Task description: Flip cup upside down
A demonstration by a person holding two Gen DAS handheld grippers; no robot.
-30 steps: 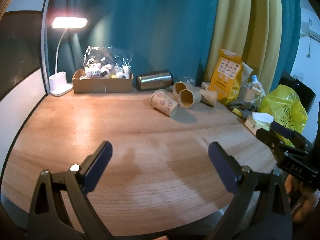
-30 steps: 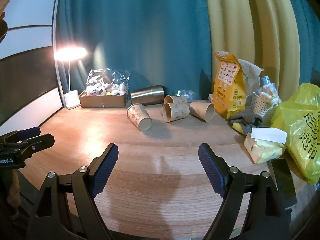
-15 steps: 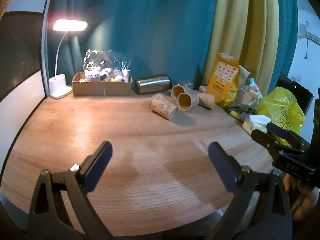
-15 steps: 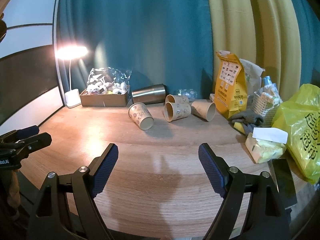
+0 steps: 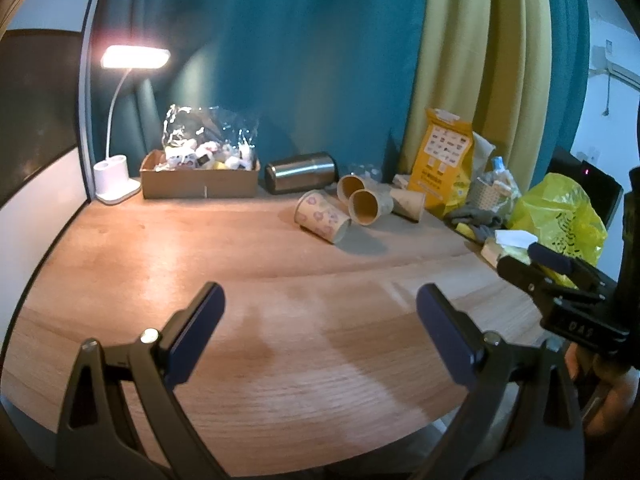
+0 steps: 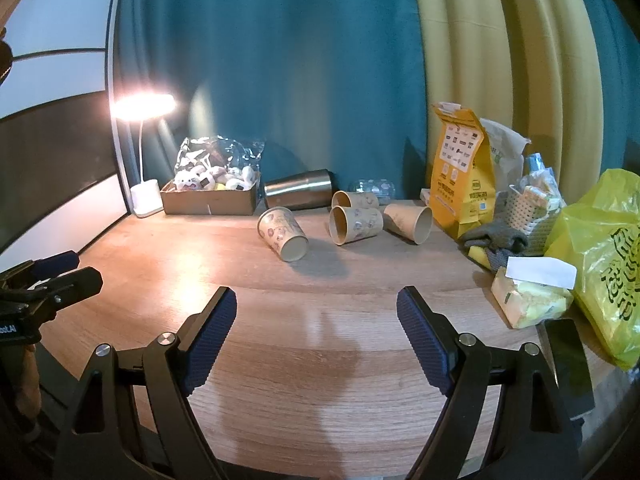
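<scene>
Right wrist view shows four paper cups (image 6: 283, 234) lying on their sides, centre frame, on the wooden table (image 6: 320, 360); left wrist view hides one. Left gripper (image 5: 320, 320) and right gripper (image 6: 316, 320) both gape, empty.

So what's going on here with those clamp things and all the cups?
A person holds a two-finger tool in each hand over a wooden table. Both the left tool and the right tool are open and hold nothing. Four paper cups lie on their sides near the back; the nearest one is a likely first pick. None has been turned upside down yet. A steel tumbler lies behind them.
</scene>
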